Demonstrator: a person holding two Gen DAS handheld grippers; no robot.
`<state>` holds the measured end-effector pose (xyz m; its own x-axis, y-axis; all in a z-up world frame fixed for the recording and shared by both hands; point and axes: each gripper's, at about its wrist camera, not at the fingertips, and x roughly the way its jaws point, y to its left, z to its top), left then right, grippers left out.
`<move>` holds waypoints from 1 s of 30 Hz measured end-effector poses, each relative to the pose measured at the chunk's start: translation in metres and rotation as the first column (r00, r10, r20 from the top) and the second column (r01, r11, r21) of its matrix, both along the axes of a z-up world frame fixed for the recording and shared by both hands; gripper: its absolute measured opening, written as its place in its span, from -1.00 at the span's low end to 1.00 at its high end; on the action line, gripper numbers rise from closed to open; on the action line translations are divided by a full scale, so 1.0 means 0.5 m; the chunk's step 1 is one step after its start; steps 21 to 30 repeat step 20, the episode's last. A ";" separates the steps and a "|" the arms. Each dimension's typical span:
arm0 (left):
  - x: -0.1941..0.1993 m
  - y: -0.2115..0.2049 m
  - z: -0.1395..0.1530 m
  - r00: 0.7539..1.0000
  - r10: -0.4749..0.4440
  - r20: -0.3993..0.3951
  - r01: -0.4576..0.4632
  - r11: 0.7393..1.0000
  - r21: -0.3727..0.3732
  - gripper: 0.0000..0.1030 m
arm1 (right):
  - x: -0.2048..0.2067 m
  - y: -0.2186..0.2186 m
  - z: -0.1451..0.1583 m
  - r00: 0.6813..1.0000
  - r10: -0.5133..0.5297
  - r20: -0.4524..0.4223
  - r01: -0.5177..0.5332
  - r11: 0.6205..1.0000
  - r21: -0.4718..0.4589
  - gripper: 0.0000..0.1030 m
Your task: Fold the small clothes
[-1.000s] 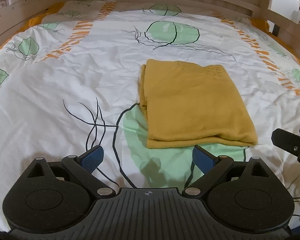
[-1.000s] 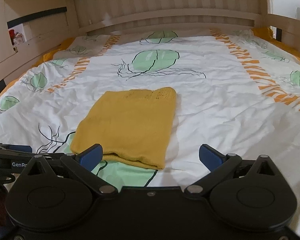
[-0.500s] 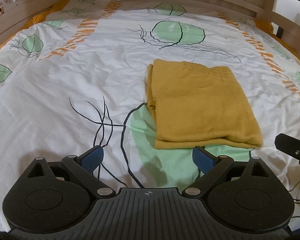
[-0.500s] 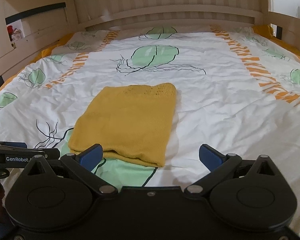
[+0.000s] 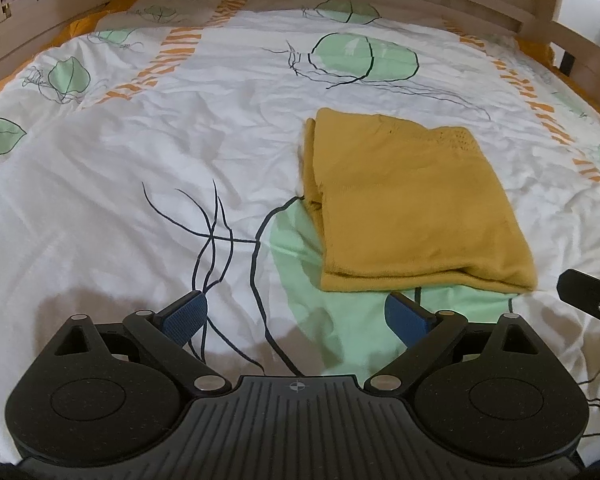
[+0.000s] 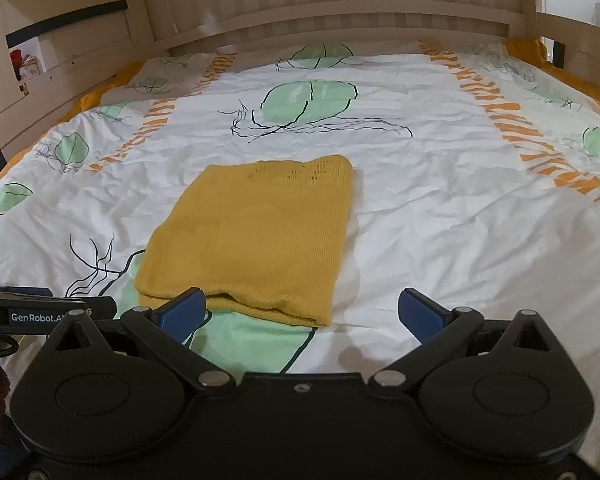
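The mustard knit garment lies folded flat on the bed, right of centre in the left wrist view, its near hem over a green leaf print. It looks soft, light and floppy, a loose knit that will drape and slip out of shape if lifted by one corner, so my call is to pinch both near corners at the hem, or the stacked layers along its left edge. The left gripper hangs just short of that near hem, fingers spread wide, nothing between them. At the far right edge a black piece of the right gripper pokes in.

Over to the right wrist view: the garment sits left of centre, an openwork band along its far edge. The right gripper is also wide apart and empty, its left fingertip in front of the near hem; contact I can't tell. The white duvet is rumpled and soft, so a pinch may snag it too. A pale wooden headboard closes the far end, rails on both sides.
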<state>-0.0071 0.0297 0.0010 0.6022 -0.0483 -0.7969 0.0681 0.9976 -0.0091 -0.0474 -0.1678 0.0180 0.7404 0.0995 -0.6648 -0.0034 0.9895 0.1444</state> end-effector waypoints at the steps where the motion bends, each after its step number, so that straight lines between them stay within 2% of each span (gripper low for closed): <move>1: 0.001 0.000 0.000 1.000 0.000 -0.001 0.000 1.000 0.000 0.87 | 0.000 0.000 -0.001 1.000 0.000 -0.002 0.000 1.000 0.001 0.99; 30: 0.023 0.008 -0.021 0.999 -0.001 -0.040 0.000 1.000 -0.015 0.87 | 0.025 0.009 -0.016 0.999 0.005 -0.040 -0.004 1.000 0.013 0.99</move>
